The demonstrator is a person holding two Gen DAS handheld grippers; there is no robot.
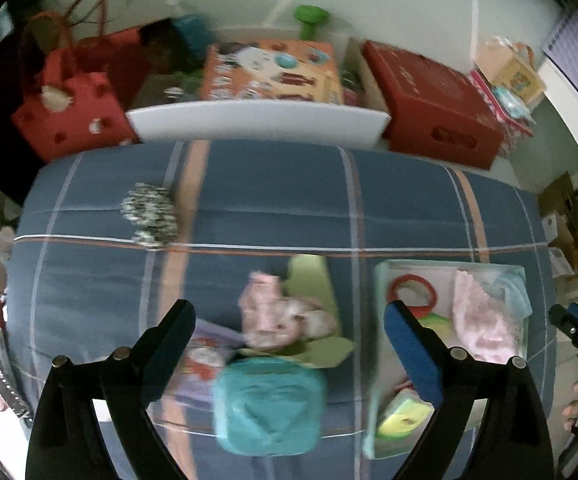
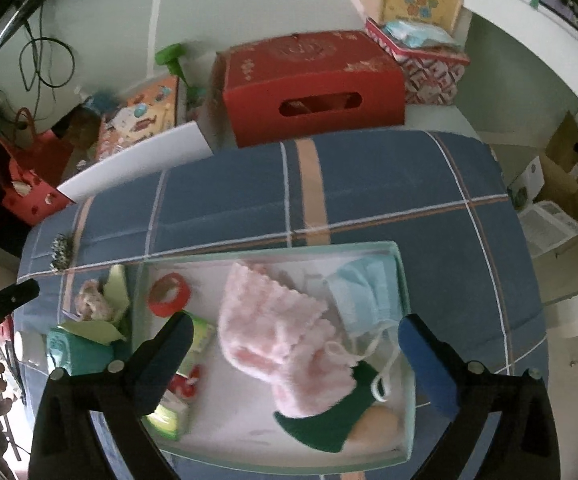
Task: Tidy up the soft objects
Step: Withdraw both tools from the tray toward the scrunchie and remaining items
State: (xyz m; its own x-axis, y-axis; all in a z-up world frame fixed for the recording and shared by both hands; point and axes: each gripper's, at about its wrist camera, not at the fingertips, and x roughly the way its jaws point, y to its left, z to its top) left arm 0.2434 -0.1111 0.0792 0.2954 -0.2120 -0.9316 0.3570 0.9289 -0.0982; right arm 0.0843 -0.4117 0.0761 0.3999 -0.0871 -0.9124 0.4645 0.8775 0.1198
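Pink fluffy cloth (image 2: 277,332), one, in clear tray (image 2: 405,272); one blue mask (image 2: 365,292).

Both wrist views above shared tray (image 1: 381,276) (image 2: 403,280)

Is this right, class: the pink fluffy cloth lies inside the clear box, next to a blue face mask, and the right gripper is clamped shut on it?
Not quite. The right gripper is open above the pink fluffy cloth, holding nothing, as the right wrist view shows. The cloth does lie in the clear box beside the blue face mask.

Blue cover (image 2: 389,184) beyond the tray (image 2: 403,280) lies bare; boxes (image 2: 313,84) line its far edge.
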